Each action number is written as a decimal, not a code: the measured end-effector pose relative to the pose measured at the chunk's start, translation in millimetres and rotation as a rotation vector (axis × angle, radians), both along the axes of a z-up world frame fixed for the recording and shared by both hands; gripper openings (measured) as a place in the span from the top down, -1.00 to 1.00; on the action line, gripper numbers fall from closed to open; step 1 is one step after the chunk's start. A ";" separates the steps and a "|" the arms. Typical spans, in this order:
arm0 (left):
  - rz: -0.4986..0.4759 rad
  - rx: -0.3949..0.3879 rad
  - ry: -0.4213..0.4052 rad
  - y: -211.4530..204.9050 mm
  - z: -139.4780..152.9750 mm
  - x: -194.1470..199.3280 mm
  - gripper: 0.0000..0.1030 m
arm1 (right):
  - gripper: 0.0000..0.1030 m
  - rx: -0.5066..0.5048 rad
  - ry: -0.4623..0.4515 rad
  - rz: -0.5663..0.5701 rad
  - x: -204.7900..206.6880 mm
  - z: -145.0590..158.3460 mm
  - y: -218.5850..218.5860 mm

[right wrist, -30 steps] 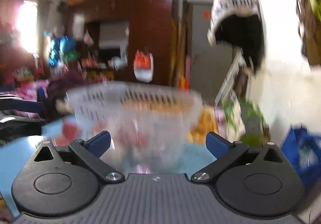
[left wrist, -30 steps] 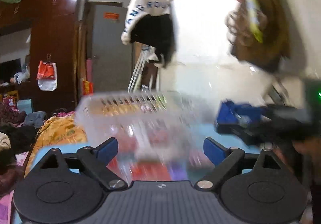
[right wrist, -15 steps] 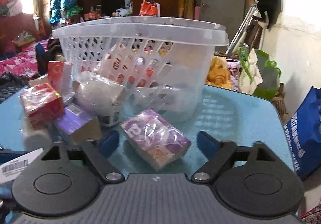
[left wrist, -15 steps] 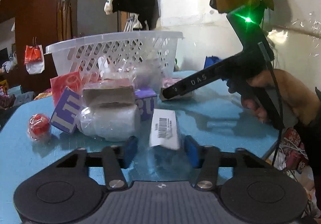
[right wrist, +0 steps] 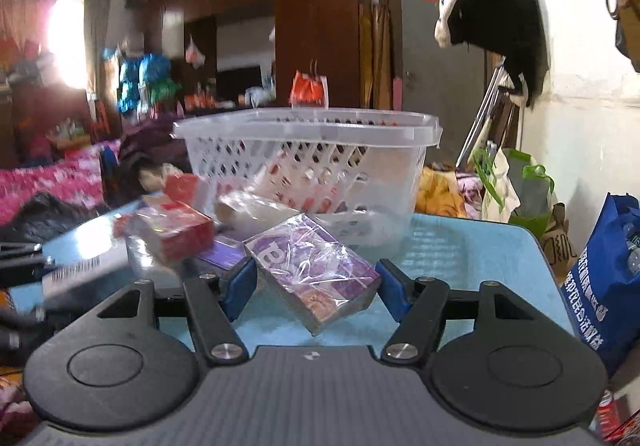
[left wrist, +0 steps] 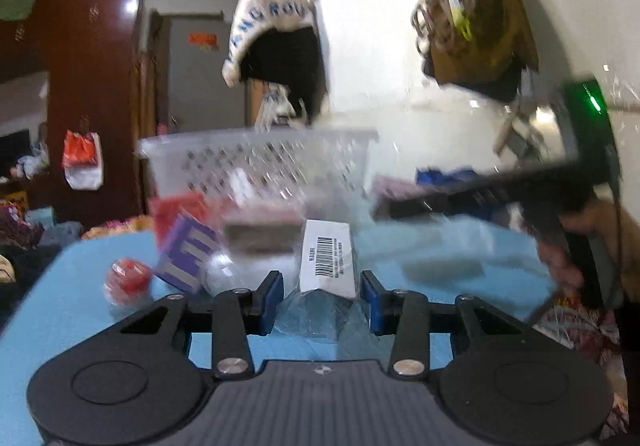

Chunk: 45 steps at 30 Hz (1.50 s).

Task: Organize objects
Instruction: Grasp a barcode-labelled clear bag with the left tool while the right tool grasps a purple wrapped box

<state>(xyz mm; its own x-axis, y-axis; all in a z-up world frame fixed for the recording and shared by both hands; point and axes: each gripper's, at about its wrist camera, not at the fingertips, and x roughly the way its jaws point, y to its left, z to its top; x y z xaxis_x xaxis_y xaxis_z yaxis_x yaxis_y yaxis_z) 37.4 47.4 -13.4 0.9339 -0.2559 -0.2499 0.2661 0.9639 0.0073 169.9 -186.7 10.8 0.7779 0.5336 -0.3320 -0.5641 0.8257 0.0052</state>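
Half a second before, both grippers sat lower and the left view was sharp; now that view was blurred and tipped upward, with the basket lower in frame. My left gripper [left wrist: 322,296] had narrowed its blue pads around the clear-wrapped packet with the white barcode label [left wrist: 327,259]. The packet sat between the pads, but I could not tell whether they pinched it. In the right view it appeared only as a blurred barcode streak [right wrist: 76,269] at the table's left edge.

My right gripper [right wrist: 316,288] had also narrowed since then. It stood part open, and the purple wrapped box [right wrist: 312,266] lay tilted between its pads on the blue table [right wrist: 472,258], a gap showing at each pad.

Beyond it I counted one red box [right wrist: 172,232] near the table's left side, one white wrapped roll [right wrist: 252,208] against the basket's foot, and a second purple box [right wrist: 222,256], mostly hidden. The left view added one small red ball-like item [left wrist: 128,280] near the left edge and a purple lettered box [left wrist: 186,254].

Farthest stood one white slotted basket [right wrist: 308,134], upright at the table's far edge, with red-printed packs showing through its slots.
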 end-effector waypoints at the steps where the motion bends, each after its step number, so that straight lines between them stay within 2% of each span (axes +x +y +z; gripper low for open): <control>1: 0.019 0.003 -0.017 2.9 2.2 -1.7 0.12 | -0.32 0.002 -0.013 -0.008 -1.0 -0.6 0.9; 8: 0.053 -0.022 -0.062 18.2 4.4 -2.8 0.12 | -0.32 0.032 -0.038 -0.028 5.0 -5.8 1.6; 12: 0.059 -0.027 -0.074 20.3 3.4 -1.1 0.12 | -0.31 0.014 -0.058 -0.035 1.2 -9.1 3.3; 19: 0.073 -0.026 -0.075 20.4 0.7 2.9 0.12 | -0.29 -0.066 -0.148 -0.062 -12.7 -15.4 14.6; 28: 0.077 -0.025 -0.074 21.5 -3.1 4.1 0.12 | -0.27 -0.028 -0.144 -0.062 -13.3 -15.4 8.6; 45: 0.080 -0.036 -0.095 23.2 -2.4 4.1 0.12 | -0.25 0.007 -0.193 -0.078 -20.9 -15.0 3.8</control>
<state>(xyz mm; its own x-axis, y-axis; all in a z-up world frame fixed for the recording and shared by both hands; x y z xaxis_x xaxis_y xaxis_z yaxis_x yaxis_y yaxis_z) 41.5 70.6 -15.8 0.9707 -0.1864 -0.1516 0.1876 0.9822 -0.0063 148.9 -182.9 -4.1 0.8657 0.4710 -0.1696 -0.4896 0.8672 -0.0908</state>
